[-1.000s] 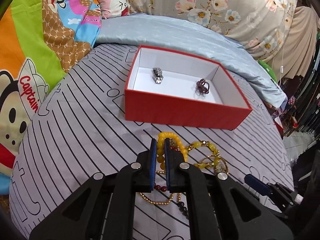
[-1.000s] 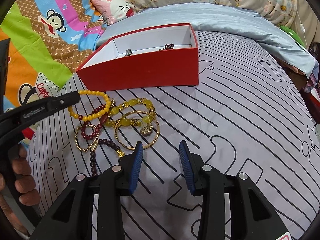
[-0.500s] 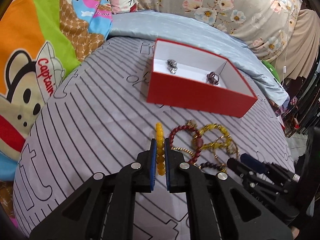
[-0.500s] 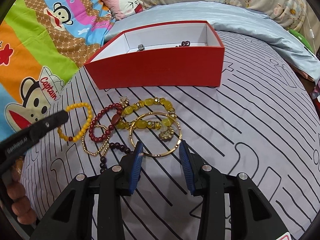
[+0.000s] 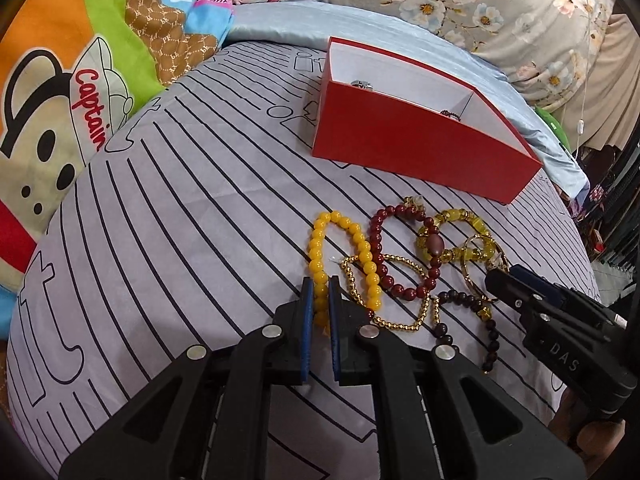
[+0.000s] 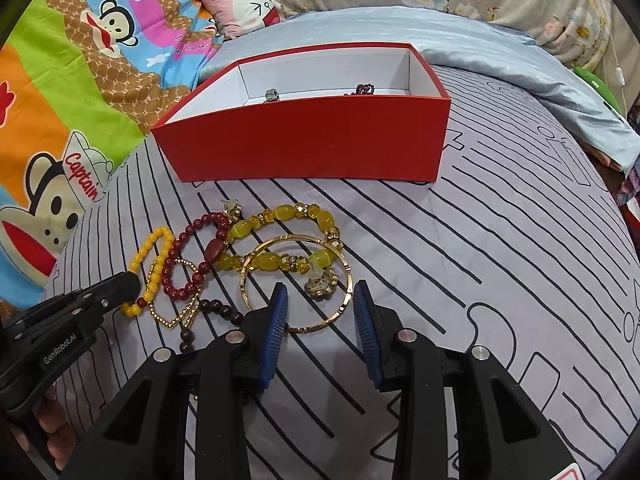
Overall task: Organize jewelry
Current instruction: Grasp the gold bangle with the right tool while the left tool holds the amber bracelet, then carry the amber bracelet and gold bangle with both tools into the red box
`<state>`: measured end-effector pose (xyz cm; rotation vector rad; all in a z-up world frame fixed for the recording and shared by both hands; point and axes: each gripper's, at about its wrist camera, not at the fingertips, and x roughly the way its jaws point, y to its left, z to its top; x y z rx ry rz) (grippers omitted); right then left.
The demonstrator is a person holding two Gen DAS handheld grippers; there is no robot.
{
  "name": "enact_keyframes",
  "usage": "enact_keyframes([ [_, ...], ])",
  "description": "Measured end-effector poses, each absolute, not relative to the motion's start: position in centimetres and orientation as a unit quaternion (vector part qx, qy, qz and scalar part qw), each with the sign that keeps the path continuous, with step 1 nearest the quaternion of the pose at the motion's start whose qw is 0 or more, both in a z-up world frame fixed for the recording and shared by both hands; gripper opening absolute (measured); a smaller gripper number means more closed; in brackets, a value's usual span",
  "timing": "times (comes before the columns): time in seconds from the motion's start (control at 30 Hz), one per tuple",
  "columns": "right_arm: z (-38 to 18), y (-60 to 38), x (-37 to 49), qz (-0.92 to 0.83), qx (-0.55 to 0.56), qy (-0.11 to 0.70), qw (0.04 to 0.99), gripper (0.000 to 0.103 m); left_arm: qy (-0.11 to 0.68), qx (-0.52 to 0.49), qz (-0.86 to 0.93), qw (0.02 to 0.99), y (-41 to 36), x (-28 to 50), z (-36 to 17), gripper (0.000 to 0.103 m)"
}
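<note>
A red box (image 5: pixel 420 152) (image 6: pixel 304 144) stands open on the striped grey bedspread. Inside lie a silver piece (image 6: pixel 271 95) and a dark red piece (image 6: pixel 364 89). In front of it is a heap of bracelets. My left gripper (image 5: pixel 320 280) (image 6: pixel 124 282) is shut on the near end of the yellow bead bracelet (image 5: pixel 363 247) (image 6: pixel 149 245). The rest of that bracelet lies on the cloth. The jaws of my right gripper (image 6: pixel 321 287) (image 5: pixel 504 276) are closing. The near arc of the gold bangle (image 6: pixel 296 237) sits between its pads, untouched as far as I can see.
Other pieces in the heap: a dark red bead bracelet (image 5: pixel 400 288), a yellow glass bracelet (image 6: pixel 284 212), a thin gold bead chain (image 5: pixel 396 324), a dark bead string (image 5: pixel 460 300). A cartoon monkey blanket (image 5: pixel 60 120) lies left, a pale blue sheet (image 6: pixel 480 40) behind. The bed falls away at right.
The left gripper has sunk toward the bedspread with yellow beads still between its pads, and the bracelet now lies as a narrow loop. The right gripper has closed in on the bangle, jaws narrower.
</note>
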<state>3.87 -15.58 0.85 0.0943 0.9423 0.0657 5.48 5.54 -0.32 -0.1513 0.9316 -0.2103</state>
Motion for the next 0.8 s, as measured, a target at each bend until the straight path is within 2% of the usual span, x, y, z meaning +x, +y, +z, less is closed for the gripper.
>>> enact_keyframes([
  [0.1, 0.8, -15.9, 3.8, 0.026, 0.044, 0.454, 0.89, 0.02, 0.442, -0.07, -0.102, 0.888, 5.5, 5.4, -0.4, 0.007],
  [0.2, 0.8, -16.0, 3.7, 0.02, 0.036, 0.452, 0.891, 0.014, 0.435, -0.06, -0.099, 0.893, 5.3, 5.2, -0.5, 0.007],
  [0.43, 0.8, -16.5, 3.4, 0.016, 0.044, 0.451, 0.891, 0.004, 0.437, -0.067, -0.1, 0.891, 5.6, 5.3, -0.4, 0.007],
  [0.8, 2.0, -17.6, 2.5, 0.016, 0.066, 0.438, 0.897, 0.003, 0.43, -0.078, -0.097, 0.894, 6.0, 4.8, 1.1, 0.007],
])
